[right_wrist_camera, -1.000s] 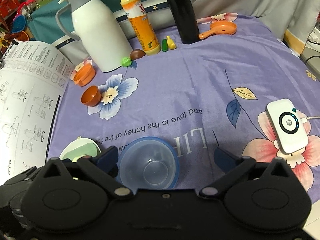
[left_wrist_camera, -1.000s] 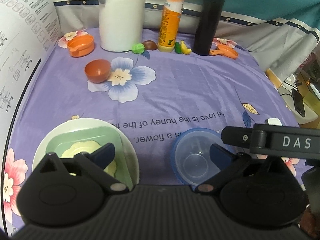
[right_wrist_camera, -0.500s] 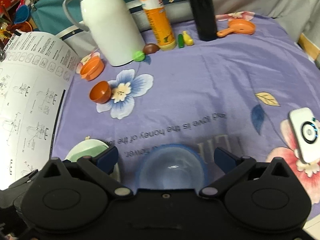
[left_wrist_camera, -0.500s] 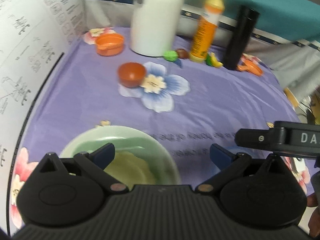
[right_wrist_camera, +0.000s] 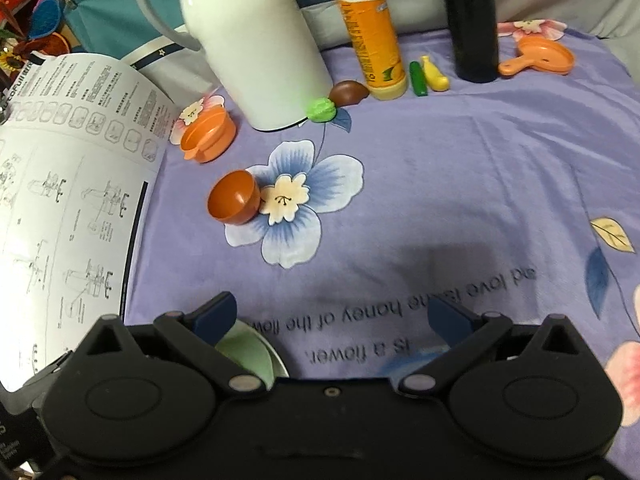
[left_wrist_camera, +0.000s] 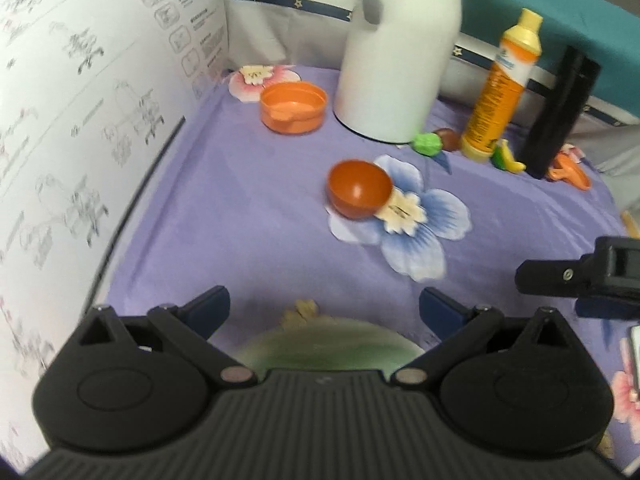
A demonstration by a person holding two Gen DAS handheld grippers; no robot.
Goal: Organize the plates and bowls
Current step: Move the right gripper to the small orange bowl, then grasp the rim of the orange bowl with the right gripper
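Both grippers, left gripper (left_wrist_camera: 323, 305) and right gripper (right_wrist_camera: 331, 316), are hovering open, gripping nothing; small brown plastic bowl (left_wrist_camera: 359, 188) and orange plastic cup (left_wrist_camera: 293, 106) are sitting unstacked, well apart from pale green round plate (left_wrist_camera: 332, 348); sorting looks barely begun.

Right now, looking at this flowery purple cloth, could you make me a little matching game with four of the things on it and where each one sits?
Things:
1. brown bowl
2. orange cup
3. orange toy pan
4. green plate

Places:
A. beside the black bottle, far right
B. nearest, partly hidden under the left gripper
C. touching the blue flower print
D. between the paper sheet and the white jug

Pairs: 1-C, 2-D, 3-A, 4-B
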